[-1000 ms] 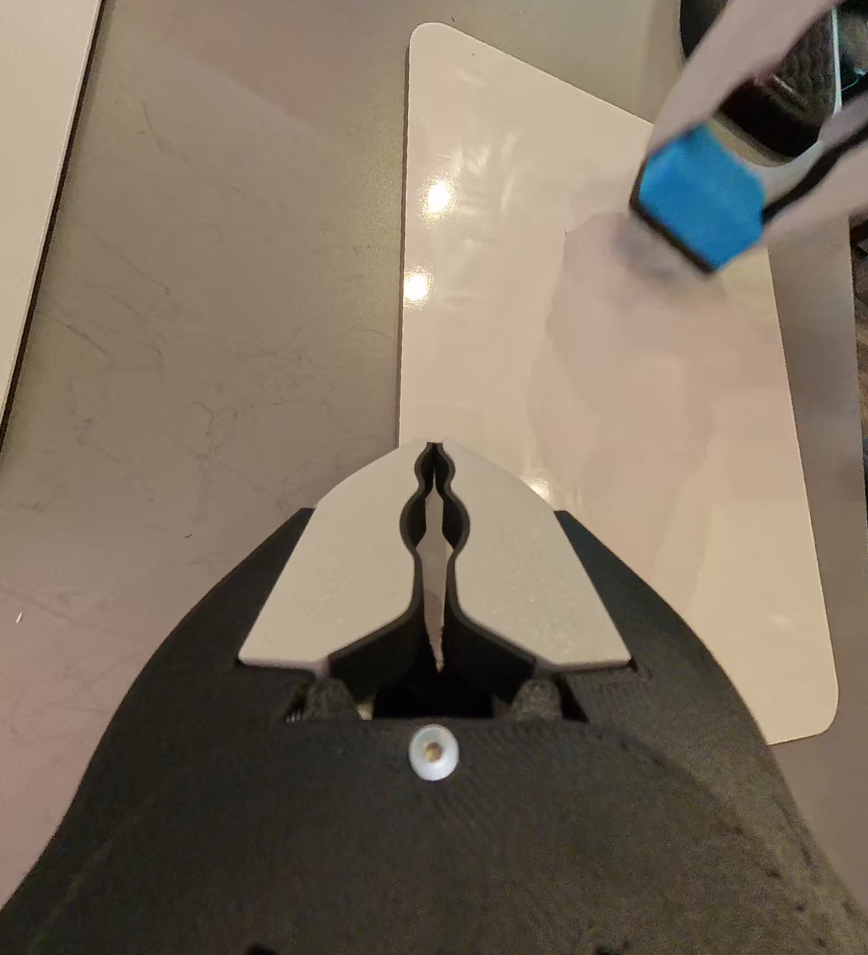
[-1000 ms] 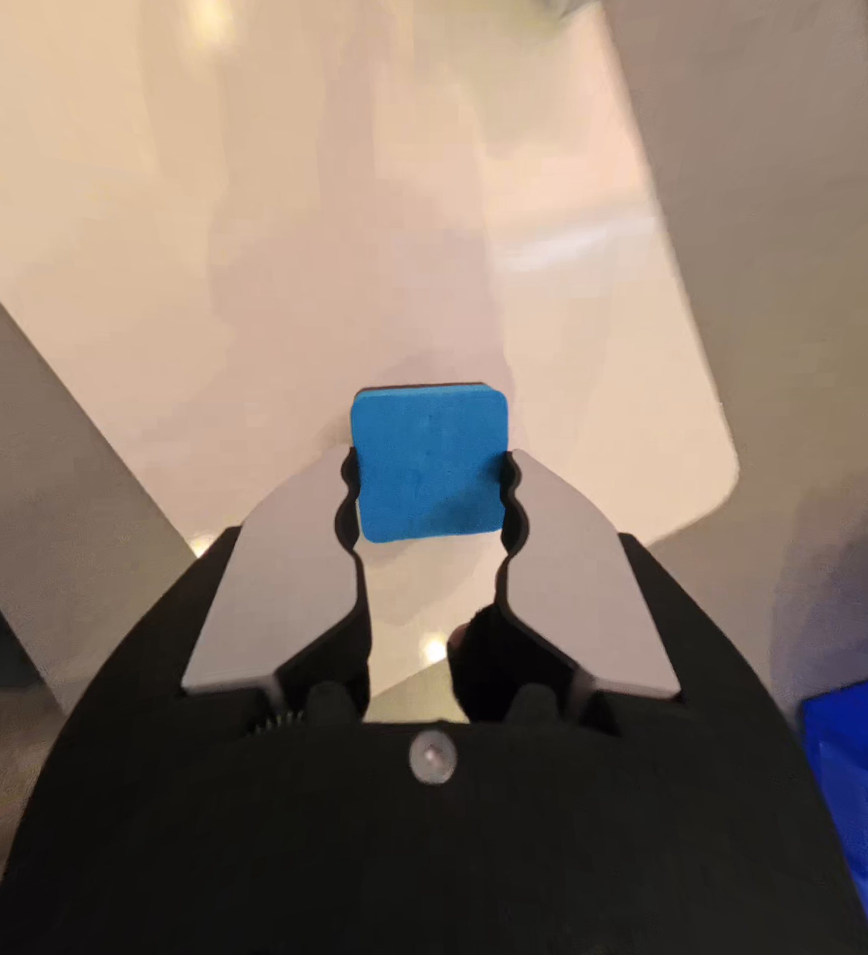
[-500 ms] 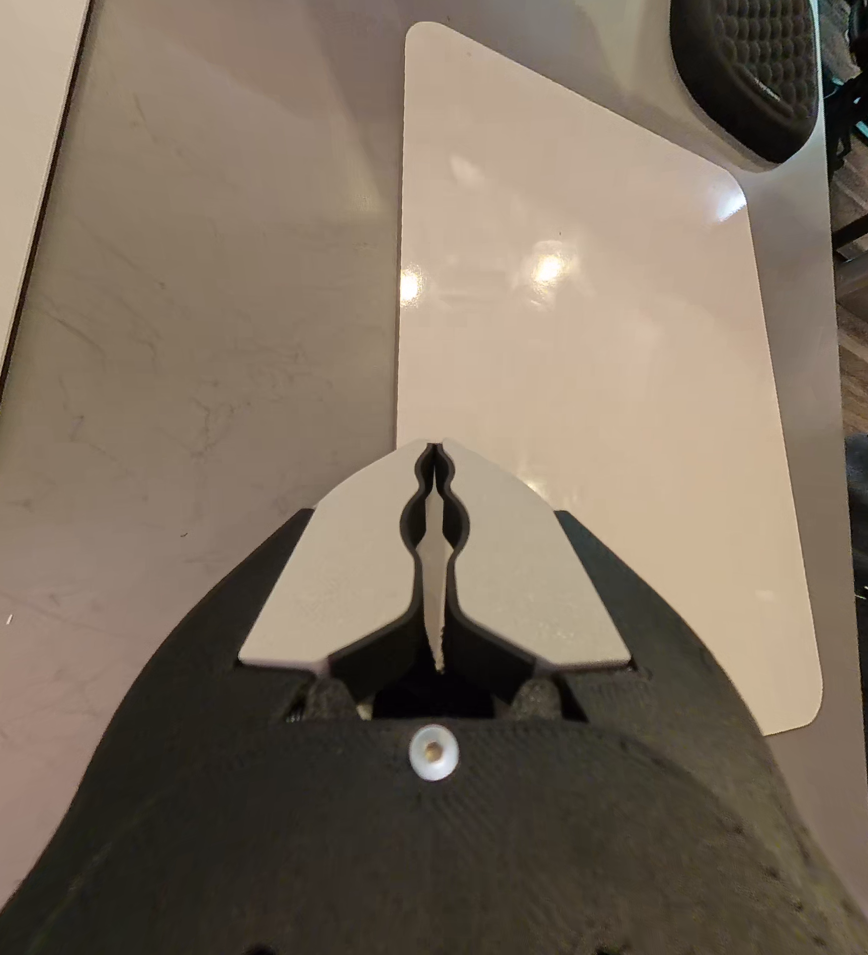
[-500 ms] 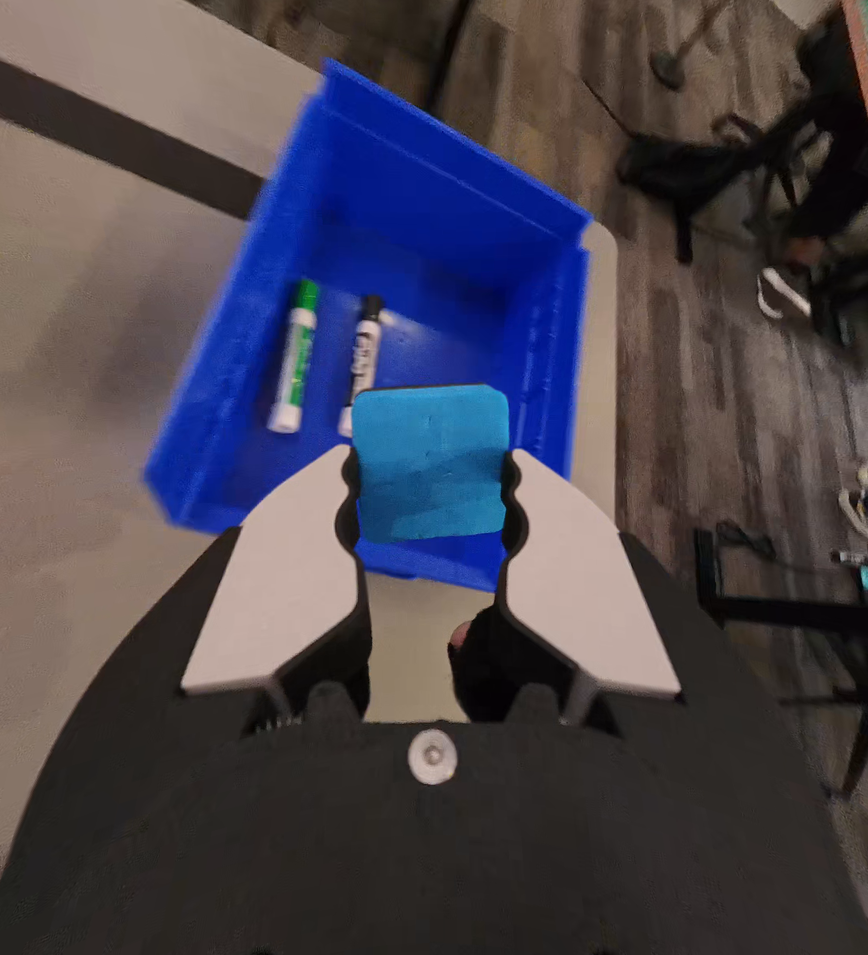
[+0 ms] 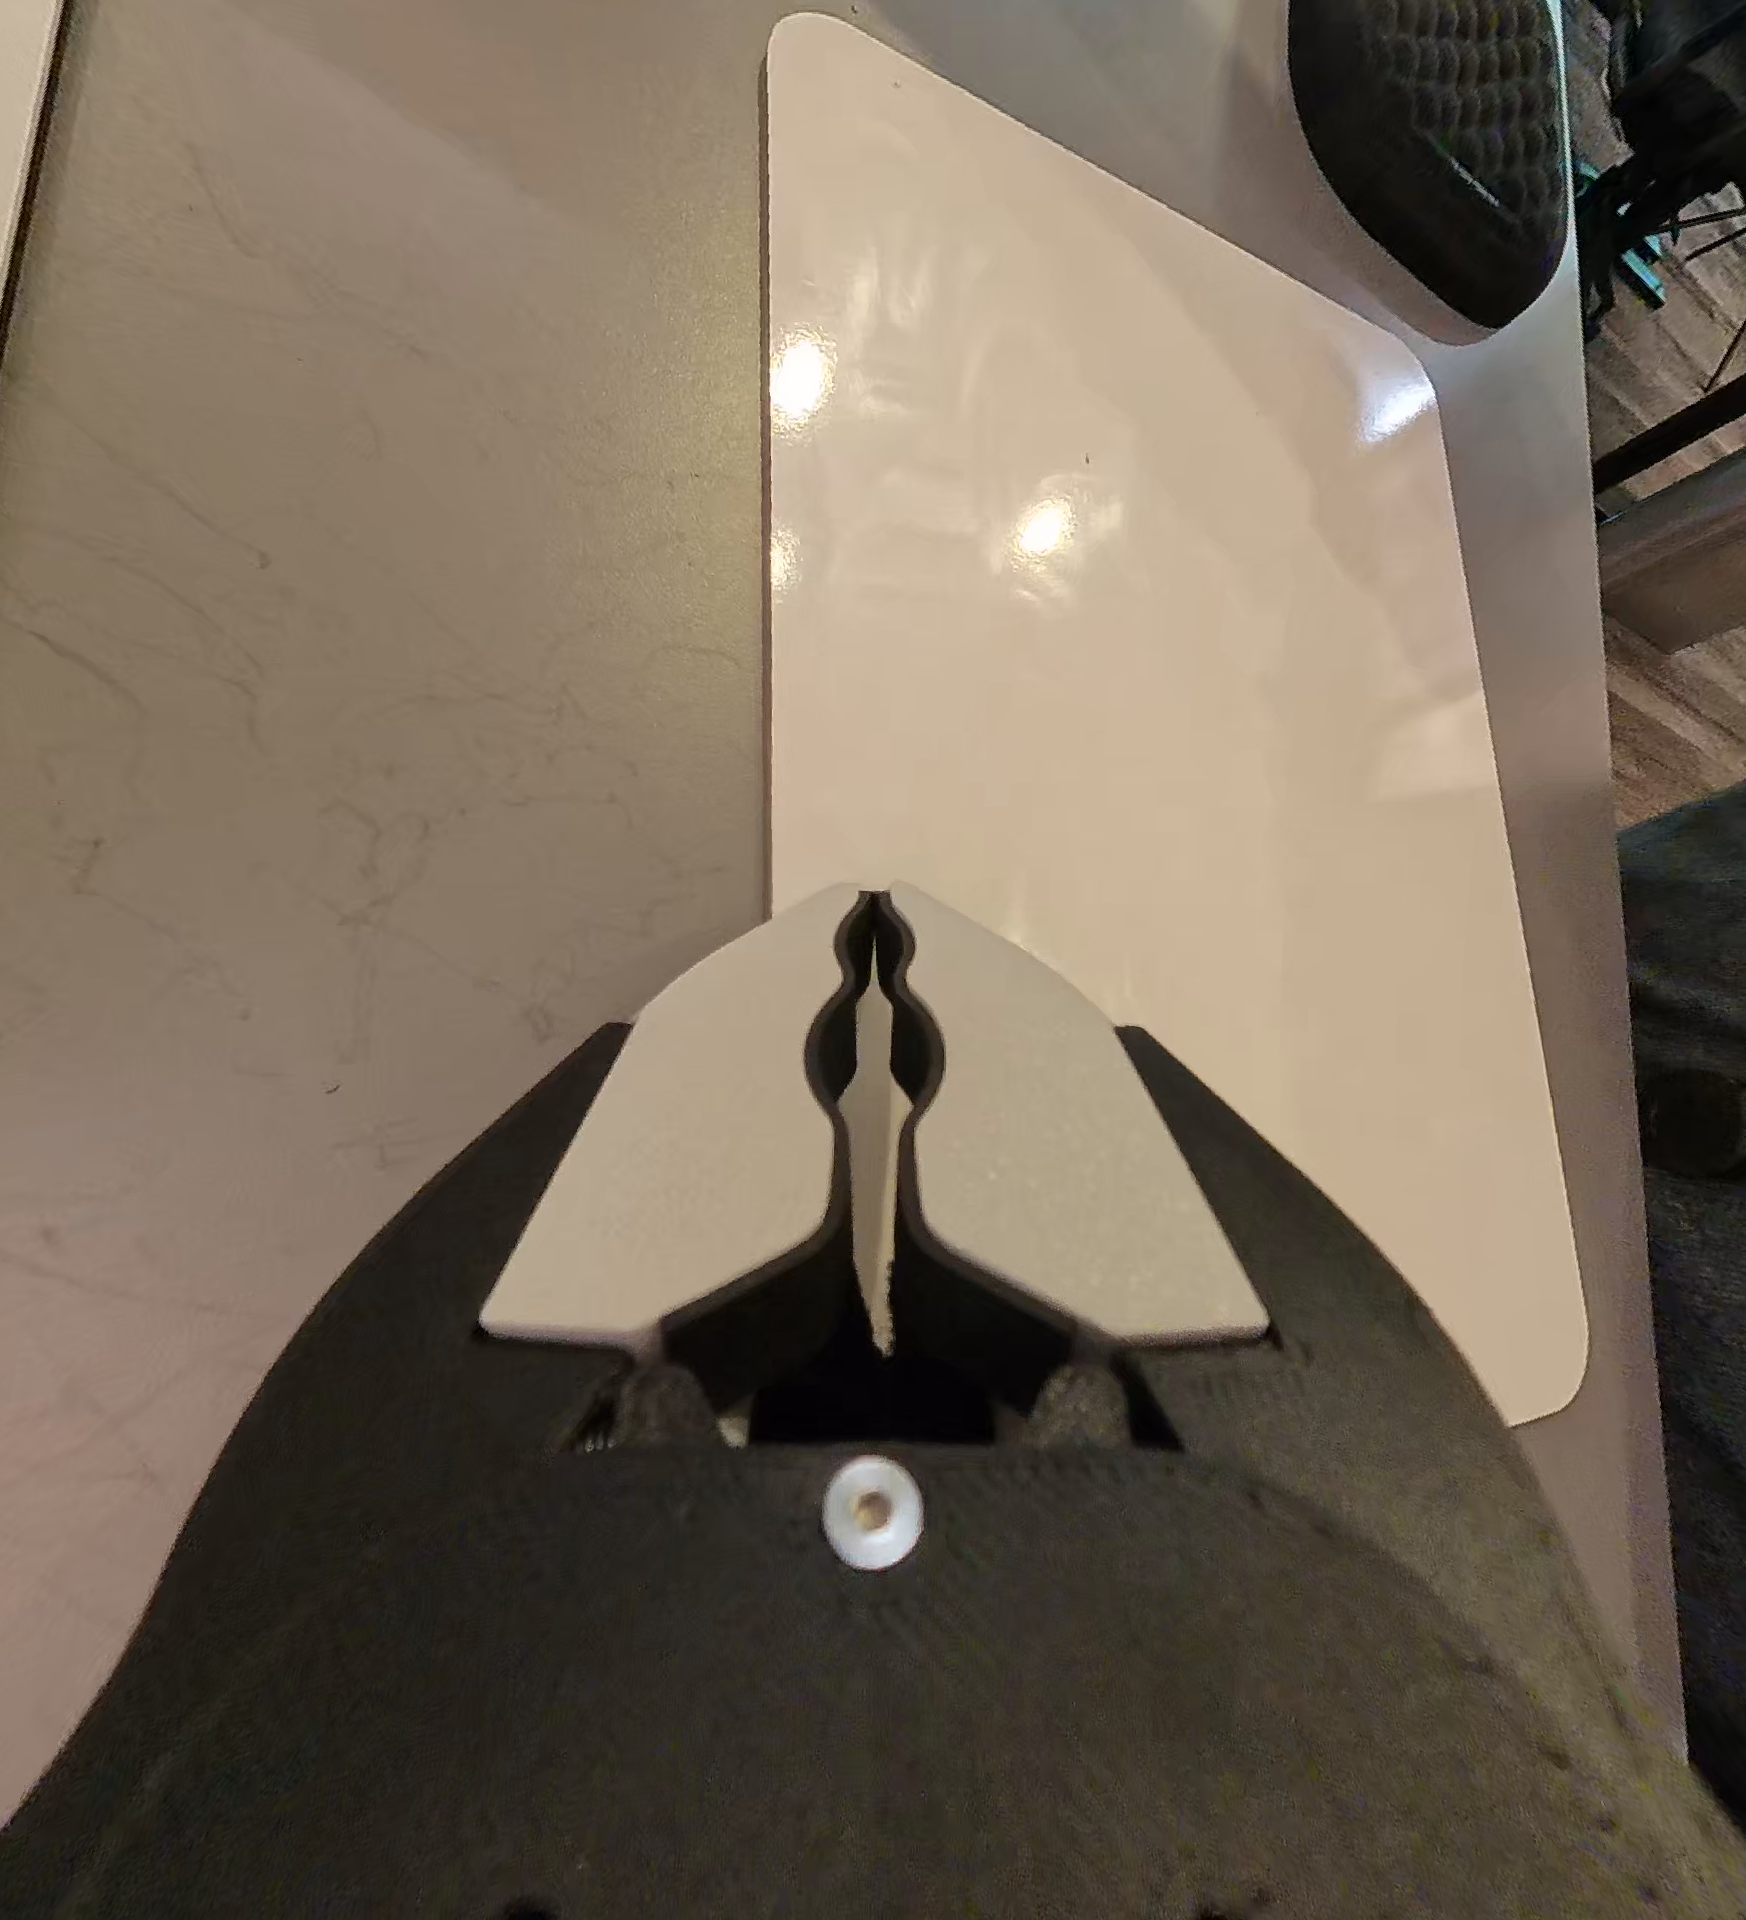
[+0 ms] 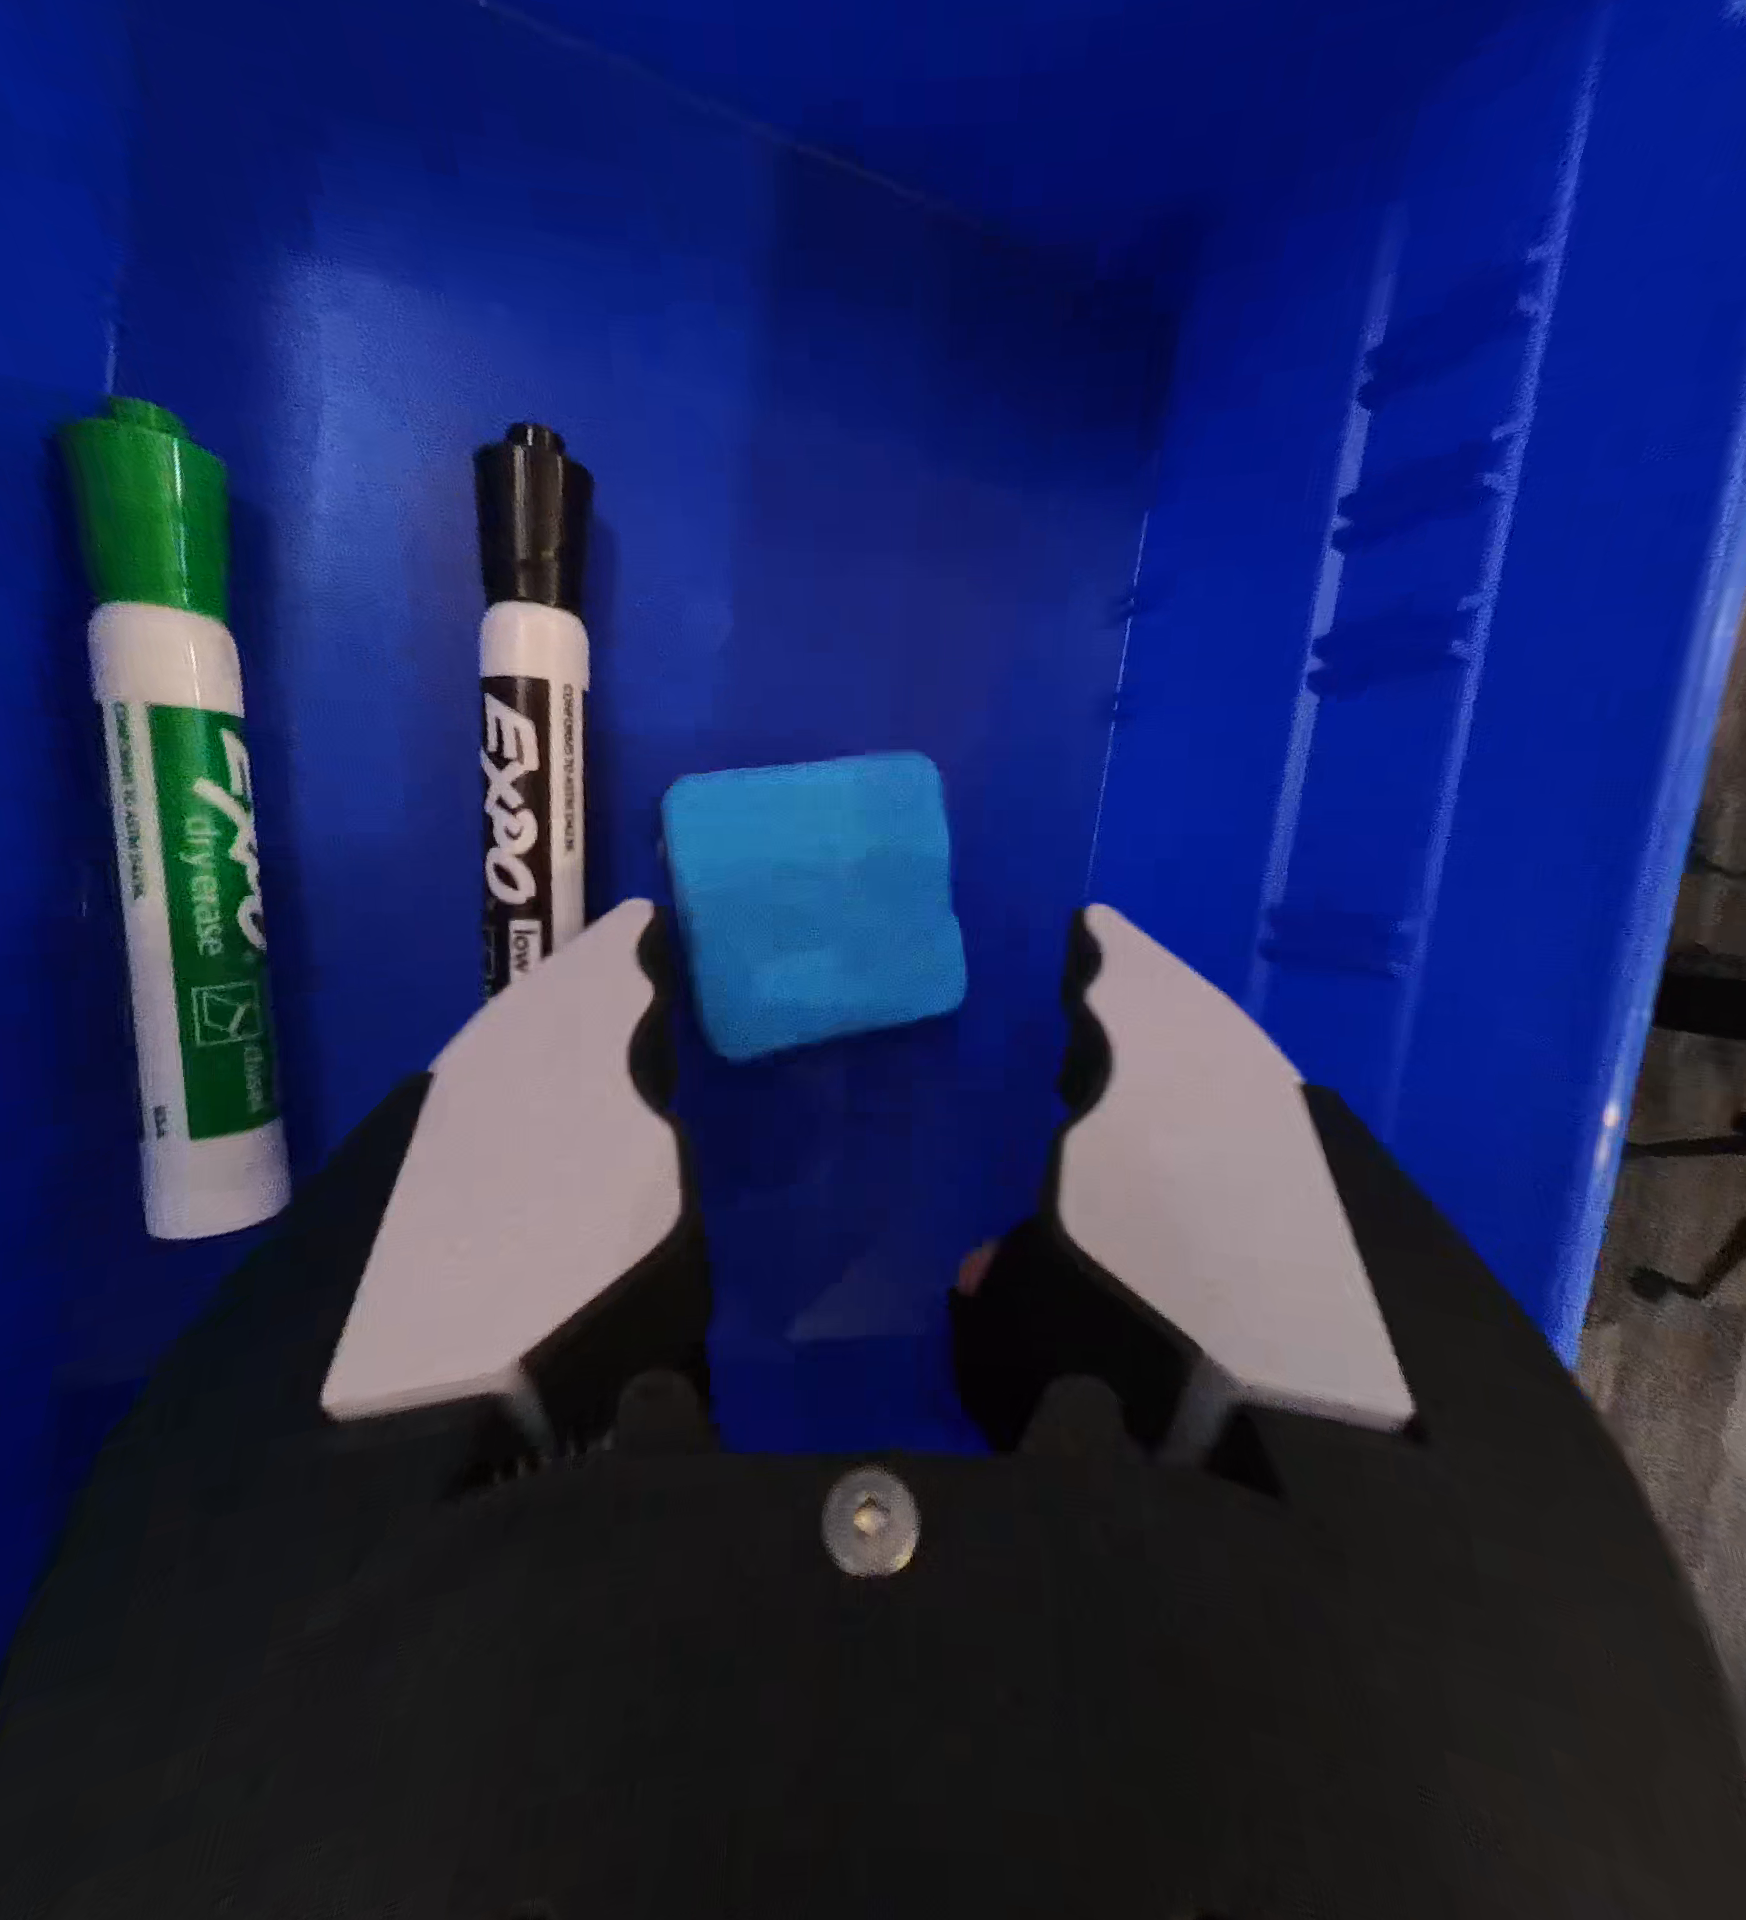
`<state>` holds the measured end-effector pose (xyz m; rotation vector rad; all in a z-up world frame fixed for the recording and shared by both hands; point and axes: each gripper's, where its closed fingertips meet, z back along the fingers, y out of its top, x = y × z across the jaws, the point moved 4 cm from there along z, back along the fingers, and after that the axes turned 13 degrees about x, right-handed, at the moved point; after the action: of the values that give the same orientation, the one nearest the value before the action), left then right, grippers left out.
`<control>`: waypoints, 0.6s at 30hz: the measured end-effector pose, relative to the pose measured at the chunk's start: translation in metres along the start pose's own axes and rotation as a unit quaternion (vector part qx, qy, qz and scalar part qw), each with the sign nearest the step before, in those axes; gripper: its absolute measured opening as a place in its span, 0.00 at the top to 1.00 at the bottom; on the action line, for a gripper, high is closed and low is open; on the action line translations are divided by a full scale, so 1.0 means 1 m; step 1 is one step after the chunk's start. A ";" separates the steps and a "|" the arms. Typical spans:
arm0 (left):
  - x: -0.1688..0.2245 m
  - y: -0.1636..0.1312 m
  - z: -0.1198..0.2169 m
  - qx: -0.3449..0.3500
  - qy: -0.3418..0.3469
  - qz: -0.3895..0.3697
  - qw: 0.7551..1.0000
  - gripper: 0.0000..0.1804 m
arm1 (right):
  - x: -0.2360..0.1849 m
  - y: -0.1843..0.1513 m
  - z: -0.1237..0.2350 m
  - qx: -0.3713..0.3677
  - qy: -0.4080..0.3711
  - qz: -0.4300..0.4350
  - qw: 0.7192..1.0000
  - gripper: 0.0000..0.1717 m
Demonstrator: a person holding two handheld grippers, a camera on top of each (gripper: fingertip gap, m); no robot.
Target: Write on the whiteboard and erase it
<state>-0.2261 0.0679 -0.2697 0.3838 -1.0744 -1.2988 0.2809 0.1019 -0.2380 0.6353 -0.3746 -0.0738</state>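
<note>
Right claw (image 6: 861, 920) stood wide over blue bin (image 6: 952, 416), eraser (image 6: 812, 902) loose between fingers; left claw (image 5: 874, 899) pinched shut over whiteboard (image 5: 1108, 675). I feared eraser bouncing onto black marker (image 6: 533, 665) beside it.

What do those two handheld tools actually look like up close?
Both look alike: the left tool and right tool each have a broad matte black textured body, two flat pale grey fingers with wavy black inner pads, and one silver screw in the middle. No cables or markings show.
</note>
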 end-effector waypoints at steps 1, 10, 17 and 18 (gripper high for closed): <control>0.001 0.000 0.000 -0.001 -0.003 -0.001 1.000 1.00 | -0.001 0.001 0.002 0.001 0.002 0.004 1.000 0.54; -0.001 0.003 0.003 0.007 0.013 -0.010 1.000 0.90 | 0.033 0.004 0.108 0.135 -0.058 0.045 0.988 0.57; 0.008 0.061 0.047 0.137 0.074 -0.056 0.986 0.81 | 0.077 -0.063 0.118 0.120 -0.076 -0.018 0.990 0.53; 0.009 0.070 0.058 0.160 0.090 -0.063 0.981 0.79 | 0.077 -0.071 0.111 0.113 -0.062 -0.032 0.991 0.49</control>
<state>-0.2325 0.0988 -0.1839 0.8074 -1.1184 -1.1758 0.3156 -0.0317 -0.1733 0.8693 -0.4875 -0.1337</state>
